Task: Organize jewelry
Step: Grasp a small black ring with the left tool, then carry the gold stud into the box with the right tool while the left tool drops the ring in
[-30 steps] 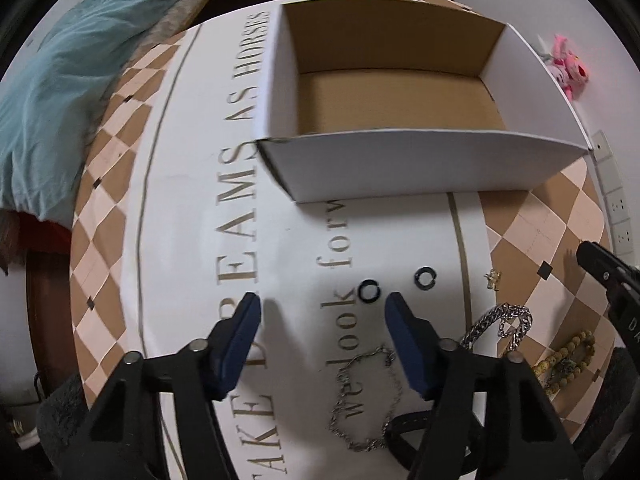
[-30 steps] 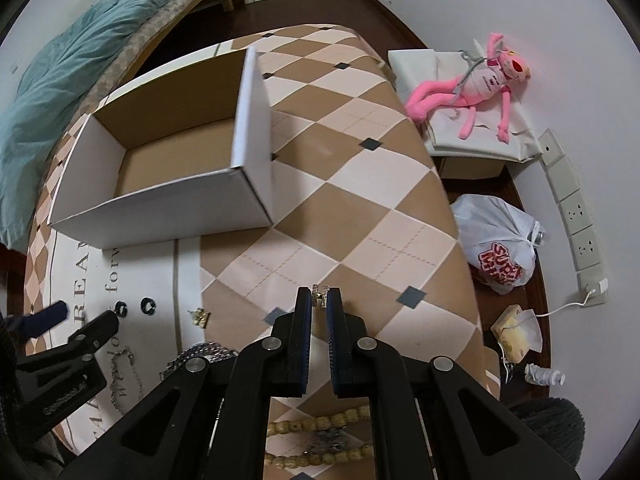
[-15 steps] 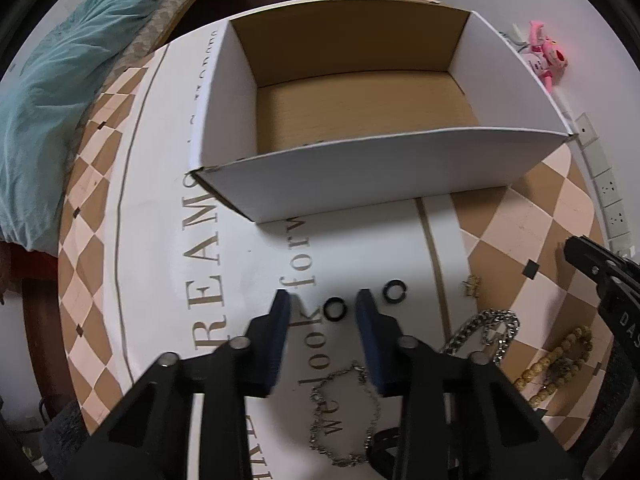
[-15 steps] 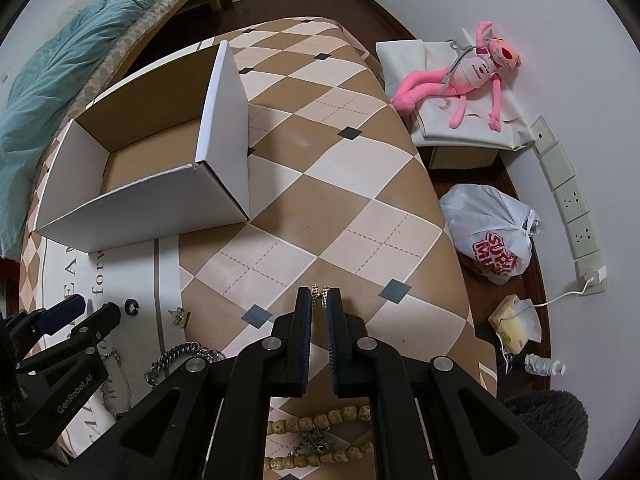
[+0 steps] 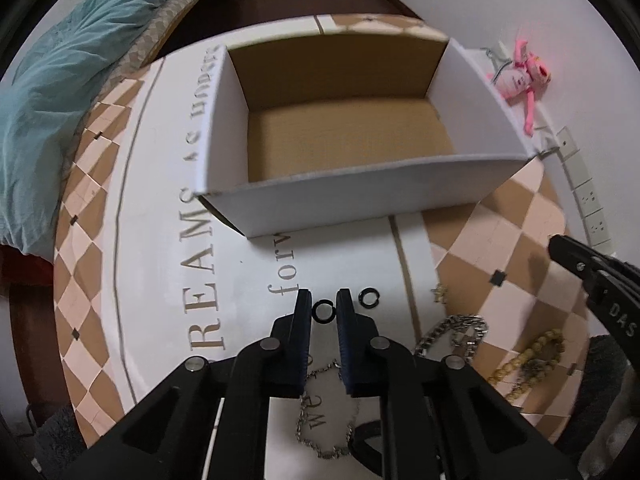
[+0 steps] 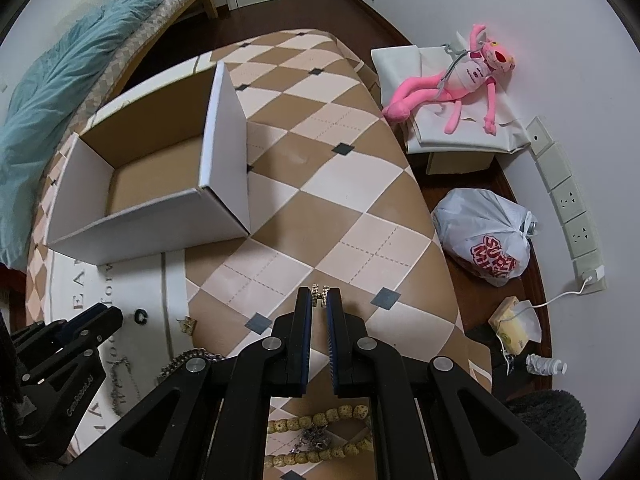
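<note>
My left gripper [image 5: 324,304] is shut on a small black ring [image 5: 323,311] and holds it above the table. A second black ring [image 5: 368,298] lies just to its right. My right gripper [image 6: 320,295] is shut on a small gold earring [image 6: 320,290], raised over the chequered cloth. An open white cardboard box [image 5: 360,200] with a brown inside stands beyond; it also shows in the right wrist view [image 6: 144,224]. On the table lie a gold earring [image 5: 440,292], a heavy silver chain [image 5: 456,334], a thin silver chain [image 5: 324,432] and a wooden bead bracelet [image 5: 528,364].
A round table with a chequered cloth [image 6: 320,184] and lettered white centre [image 5: 168,260]. A bed with a teal blanket [image 5: 52,92] is at the left. A pink plush toy [image 6: 452,80], a plastic bag [image 6: 488,236] and wall sockets [image 6: 568,200] are at the right.
My left gripper closed from wide open onto the black ring and moved forward toward the box. My right gripper stayed shut on the earring and shifted slightly.
</note>
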A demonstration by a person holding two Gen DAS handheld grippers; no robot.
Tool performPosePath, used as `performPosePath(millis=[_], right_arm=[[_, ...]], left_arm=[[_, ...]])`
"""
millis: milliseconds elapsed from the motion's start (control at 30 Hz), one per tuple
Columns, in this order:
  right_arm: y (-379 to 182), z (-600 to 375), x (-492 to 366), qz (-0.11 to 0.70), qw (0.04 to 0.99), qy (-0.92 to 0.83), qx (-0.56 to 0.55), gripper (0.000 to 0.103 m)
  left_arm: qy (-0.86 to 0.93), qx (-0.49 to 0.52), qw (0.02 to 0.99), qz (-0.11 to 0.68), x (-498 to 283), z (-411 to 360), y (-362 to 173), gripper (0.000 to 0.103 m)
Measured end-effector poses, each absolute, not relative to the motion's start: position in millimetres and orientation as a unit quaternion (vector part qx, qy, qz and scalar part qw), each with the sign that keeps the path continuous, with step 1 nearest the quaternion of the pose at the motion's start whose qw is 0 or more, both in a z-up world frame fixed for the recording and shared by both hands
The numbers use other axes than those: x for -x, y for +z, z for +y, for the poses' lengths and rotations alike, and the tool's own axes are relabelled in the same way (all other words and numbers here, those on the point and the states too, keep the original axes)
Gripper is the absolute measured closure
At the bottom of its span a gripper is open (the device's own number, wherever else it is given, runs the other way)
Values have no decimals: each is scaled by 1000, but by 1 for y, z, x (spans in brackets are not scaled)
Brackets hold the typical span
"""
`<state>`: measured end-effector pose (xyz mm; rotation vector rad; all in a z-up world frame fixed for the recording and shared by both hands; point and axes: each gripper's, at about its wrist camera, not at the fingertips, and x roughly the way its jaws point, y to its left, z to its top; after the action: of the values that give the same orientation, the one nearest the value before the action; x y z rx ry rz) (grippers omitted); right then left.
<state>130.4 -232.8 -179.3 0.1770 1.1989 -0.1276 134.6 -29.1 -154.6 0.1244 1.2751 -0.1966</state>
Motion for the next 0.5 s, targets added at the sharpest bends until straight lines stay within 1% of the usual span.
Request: performPosePath(millis=[200, 333, 500], right_arm=[[-146, -226, -132, 541, 833, -33, -107, 96], [-116, -216, -144, 522, 845, 0, -120, 96], [-97, -195, -190, 515, 847, 47, -120, 96]], left_arm=[[-103, -19, 819, 564, -137, -12, -104, 93], [-113, 18, 833, 542, -157, -2, -70, 93], [-114, 28, 835, 537, -198, -2, -64, 93]])
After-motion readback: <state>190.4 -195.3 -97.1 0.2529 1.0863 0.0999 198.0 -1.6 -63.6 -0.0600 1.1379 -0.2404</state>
